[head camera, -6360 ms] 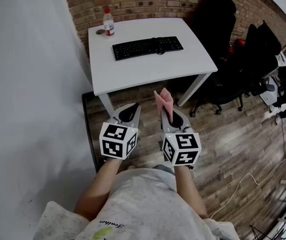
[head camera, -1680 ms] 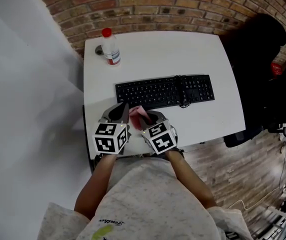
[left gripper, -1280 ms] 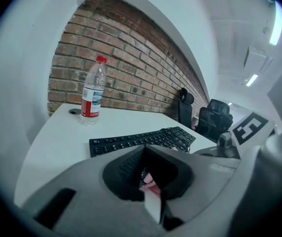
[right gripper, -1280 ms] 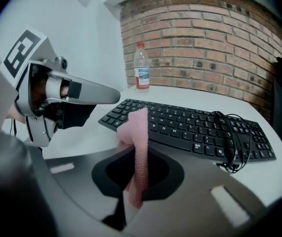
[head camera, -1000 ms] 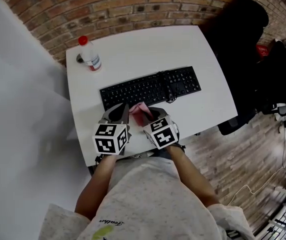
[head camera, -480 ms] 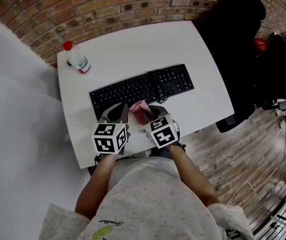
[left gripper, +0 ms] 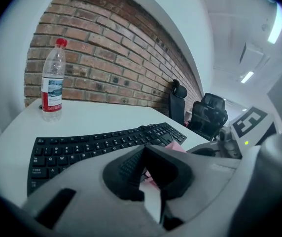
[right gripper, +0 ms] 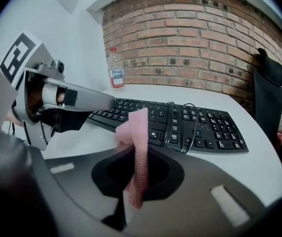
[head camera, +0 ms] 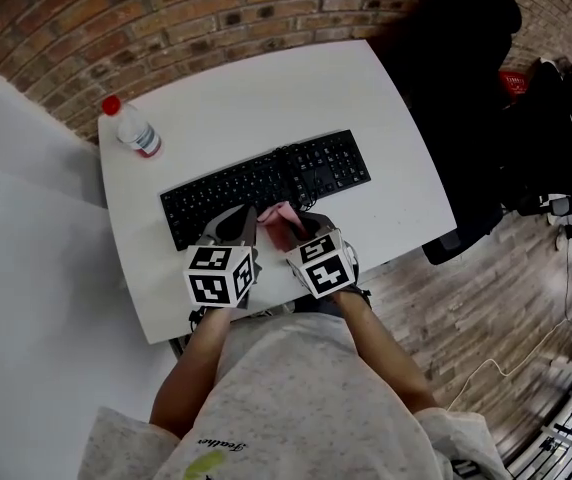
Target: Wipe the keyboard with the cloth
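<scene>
The cloth [head camera: 278,218] stands pinched upright in the right gripper [head camera: 304,230], jaws closed on it, at the near edge of the keyboard [head camera: 266,183]. It looks not yet down on the keys. The left gripper [head camera: 238,222] hangs just beside it, jaws together on nothing. Seconds ago the person stood well back from the table [head camera: 266,88]. Now they are up against it, so wiping can start. A bottle [head camera: 134,133] stands at the far left corner.

The person has walked up from the floor to the table [head camera: 266,88]. The left gripper [head camera: 238,220] and right gripper [head camera: 301,230] are now over its near edge. The cloth [head camera: 280,216] now leans leftward, just short of the keyboard [head camera: 266,180].
</scene>
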A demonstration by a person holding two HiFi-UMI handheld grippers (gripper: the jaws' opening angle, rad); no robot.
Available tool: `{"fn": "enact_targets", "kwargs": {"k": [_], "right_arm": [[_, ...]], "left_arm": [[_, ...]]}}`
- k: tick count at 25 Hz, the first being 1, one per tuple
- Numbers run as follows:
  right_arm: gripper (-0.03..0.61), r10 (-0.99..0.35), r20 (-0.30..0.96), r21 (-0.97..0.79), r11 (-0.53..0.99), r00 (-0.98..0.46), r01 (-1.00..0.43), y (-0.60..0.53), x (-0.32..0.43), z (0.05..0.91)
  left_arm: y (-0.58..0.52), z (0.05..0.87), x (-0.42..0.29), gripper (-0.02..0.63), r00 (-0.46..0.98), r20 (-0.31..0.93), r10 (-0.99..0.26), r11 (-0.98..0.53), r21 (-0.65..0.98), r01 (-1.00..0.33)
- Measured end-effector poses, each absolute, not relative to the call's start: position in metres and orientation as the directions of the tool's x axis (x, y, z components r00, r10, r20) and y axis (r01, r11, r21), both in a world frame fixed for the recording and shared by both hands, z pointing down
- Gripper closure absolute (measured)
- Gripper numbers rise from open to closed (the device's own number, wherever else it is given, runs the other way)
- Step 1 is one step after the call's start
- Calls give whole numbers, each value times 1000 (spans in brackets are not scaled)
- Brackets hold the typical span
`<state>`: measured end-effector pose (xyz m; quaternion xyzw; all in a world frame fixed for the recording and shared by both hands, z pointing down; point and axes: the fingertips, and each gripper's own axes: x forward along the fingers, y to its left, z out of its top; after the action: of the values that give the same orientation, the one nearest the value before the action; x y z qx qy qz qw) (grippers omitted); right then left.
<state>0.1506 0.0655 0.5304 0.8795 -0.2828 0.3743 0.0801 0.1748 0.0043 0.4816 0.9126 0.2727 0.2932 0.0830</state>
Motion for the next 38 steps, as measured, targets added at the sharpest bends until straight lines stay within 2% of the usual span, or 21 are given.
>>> {"fn": "enact_targets", "kwargs": {"k": [38], "right_arm": [[557, -368, 706, -75, -889, 606, -452, 199, 183, 534]], "left_arm": [[107, 477, 205, 621, 654, 488, 578, -815, 308, 491]]}}
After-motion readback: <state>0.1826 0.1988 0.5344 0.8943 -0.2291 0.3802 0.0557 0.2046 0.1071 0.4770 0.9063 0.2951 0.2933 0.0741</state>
